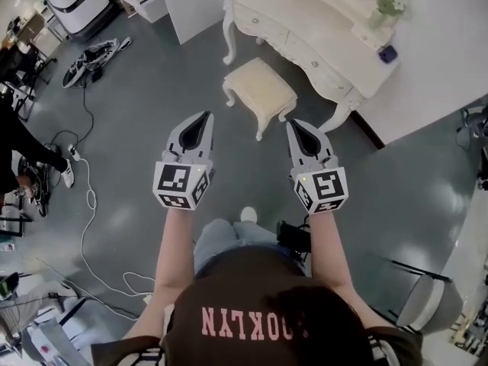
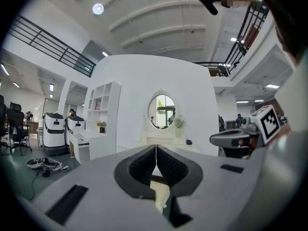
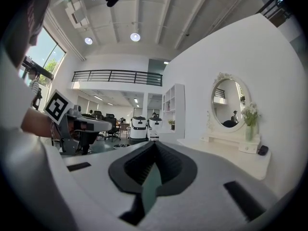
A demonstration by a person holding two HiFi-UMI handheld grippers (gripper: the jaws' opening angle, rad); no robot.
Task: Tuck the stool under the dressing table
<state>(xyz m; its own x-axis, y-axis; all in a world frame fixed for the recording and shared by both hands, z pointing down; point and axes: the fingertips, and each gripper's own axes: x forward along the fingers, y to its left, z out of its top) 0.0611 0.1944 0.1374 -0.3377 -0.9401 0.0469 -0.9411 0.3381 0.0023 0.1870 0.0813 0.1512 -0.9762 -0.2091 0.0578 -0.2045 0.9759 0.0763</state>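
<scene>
A grey floor (image 1: 145, 136) is spreading through an open office (cables (image 1: 89, 197) trailing at left). The cream cushioned stool (image 1: 259, 88), on curved white legs, is standing just before the white dressing table (image 1: 305, 48), untucked. The left gripper (image 1: 204, 117) and right gripper (image 1: 293, 125) are hovering near it, jaws closed, empty.

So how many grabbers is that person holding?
2. The left gripper is in the left hand and the right gripper in the right hand. Both are shut, empty and pointing toward the stool.

The stool (image 1: 259, 90) stands just before the dressing table (image 1: 328, 30) (outside its legs).
</scene>
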